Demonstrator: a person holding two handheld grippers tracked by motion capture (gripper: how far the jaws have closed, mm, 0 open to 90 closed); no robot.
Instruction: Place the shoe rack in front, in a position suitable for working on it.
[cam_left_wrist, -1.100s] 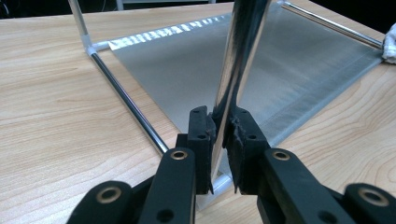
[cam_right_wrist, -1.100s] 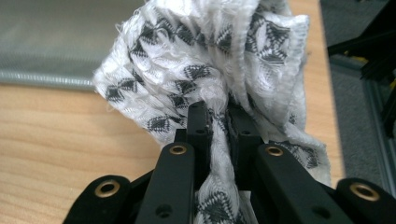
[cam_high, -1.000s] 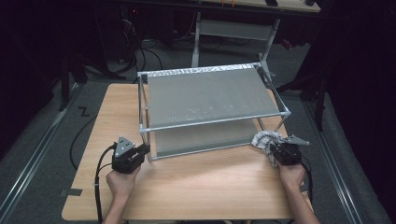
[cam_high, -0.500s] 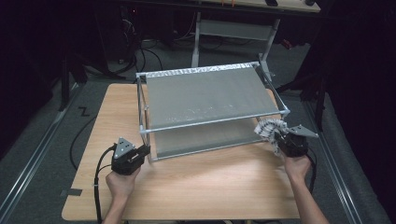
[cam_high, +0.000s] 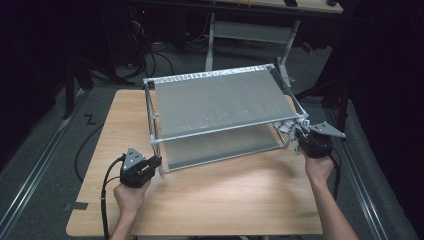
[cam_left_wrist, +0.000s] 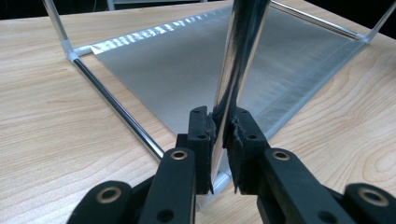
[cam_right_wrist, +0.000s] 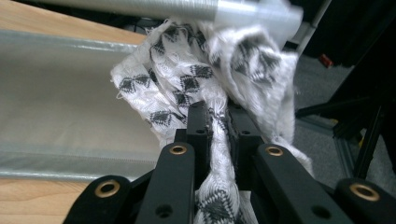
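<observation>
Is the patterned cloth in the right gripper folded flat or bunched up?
Bunched up. The cloth hangs crumpled in loose folds, pinched between the right gripper jaws beside the rack corner.

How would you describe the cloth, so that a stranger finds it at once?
Find the two-level metal rack on the wooden table. At its near right corner, the right tongs pinch a crumpled white cloth, the one soft thing there, printed with dark diamonds.

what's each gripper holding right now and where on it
The left gripper is clamped on the rack's near-left upright pole, close to its foot. The right gripper pinches a bunched fold of the patterned white cloth at the rack's right end.
</observation>
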